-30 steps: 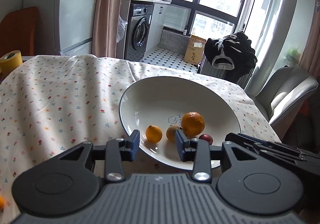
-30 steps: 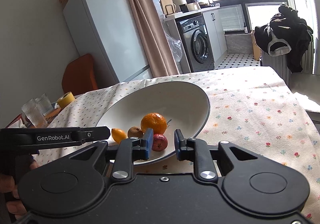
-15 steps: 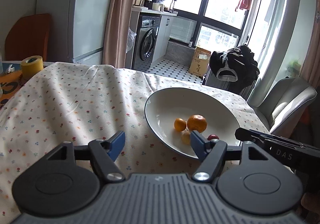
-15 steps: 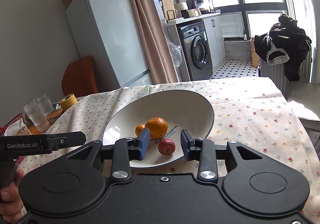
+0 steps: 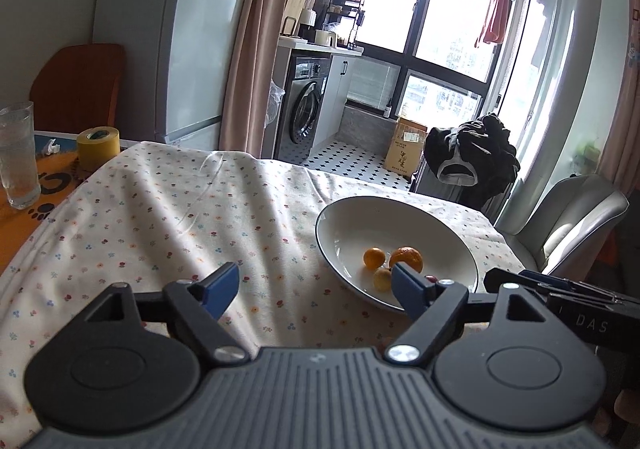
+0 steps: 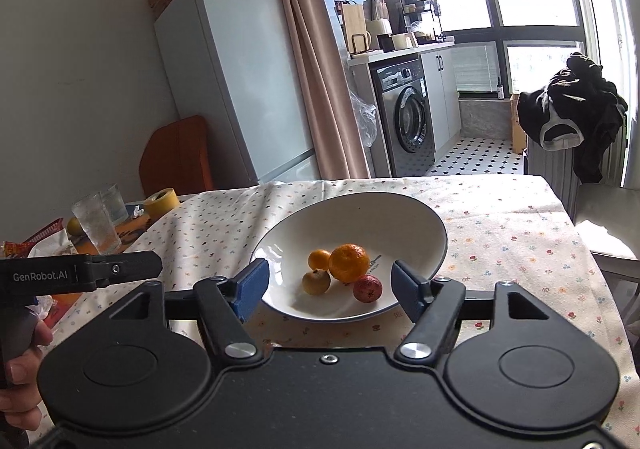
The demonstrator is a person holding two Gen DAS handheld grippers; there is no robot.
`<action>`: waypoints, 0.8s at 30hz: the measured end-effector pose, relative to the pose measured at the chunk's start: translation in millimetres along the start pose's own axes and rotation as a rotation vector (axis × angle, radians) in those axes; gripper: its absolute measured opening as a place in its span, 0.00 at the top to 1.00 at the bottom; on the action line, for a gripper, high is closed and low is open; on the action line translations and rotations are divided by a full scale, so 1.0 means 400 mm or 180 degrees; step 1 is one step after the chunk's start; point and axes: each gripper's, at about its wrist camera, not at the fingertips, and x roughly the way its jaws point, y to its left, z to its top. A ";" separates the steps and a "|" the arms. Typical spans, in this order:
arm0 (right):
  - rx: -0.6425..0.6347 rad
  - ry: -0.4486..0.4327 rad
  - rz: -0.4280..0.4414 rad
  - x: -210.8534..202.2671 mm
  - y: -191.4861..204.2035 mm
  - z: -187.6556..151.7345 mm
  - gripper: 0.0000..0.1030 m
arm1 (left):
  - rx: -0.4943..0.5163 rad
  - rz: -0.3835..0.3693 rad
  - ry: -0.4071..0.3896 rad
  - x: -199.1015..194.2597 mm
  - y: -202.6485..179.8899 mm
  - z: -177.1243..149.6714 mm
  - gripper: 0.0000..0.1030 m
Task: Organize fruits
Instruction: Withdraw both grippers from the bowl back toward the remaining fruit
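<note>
Broadly, a table draped in a cream floral-print tablecloth (image 5: 168, 217) fills the near scene, with a tall white refrigerator (image 6: 232, 81) and a silver front-loading washing machine (image 6: 408, 121) far behind it. On the cloth's right half stands a wide white ceramic bowl with a dark rim (image 6: 400, 217), and all four fruits lie together in its near part. Largest is a bumpy orange mandarin (image 6: 349, 263); touching its left side is a smaller smooth orange fruit (image 6: 319, 259). Just near of those sit a small yellow-brown round fruit (image 6: 316, 281) on the left and a small red speckled fruit (image 6: 367, 288) on the right, which may be a lychee, though the view is too coarse to be sure.

At the far left edge, off the cloth, stand a clear ribbed drinking glass (image 5: 16, 153) and a yellow roll of tape (image 5: 98, 149).

Both tongs hang above the near table, apart from the fruit. The left gripper (image 5: 316, 287) has its blue-padded fingers spread wide, empty, over bare cloth with the bowl's near rim by its right finger. The right gripper (image 6: 332, 289) is likewise spread wide and empty, its fingers framing the bowl's near rim. A hand (image 6: 20, 369) shows at the lower left of the right wrist view.
</note>
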 end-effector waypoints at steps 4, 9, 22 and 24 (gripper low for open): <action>-0.0010 -0.0016 0.0024 -0.019 0.019 -0.004 0.23 | -0.0043 0.0032 -0.0022 -0.033 0.025 -0.004 0.19; -0.0019 -0.0026 0.0046 -0.046 0.043 -0.012 0.03 | -0.0087 0.0017 -0.0040 -0.074 0.054 -0.011 0.12; -0.0065 0.0019 0.0120 -0.071 0.113 -0.056 0.00 | -0.0157 0.0164 -0.0011 -0.142 0.152 -0.046 0.09; -0.0082 0.0046 0.0117 -0.070 0.129 -0.064 0.00 | -0.0196 0.0183 -0.0028 -0.151 0.173 -0.047 0.09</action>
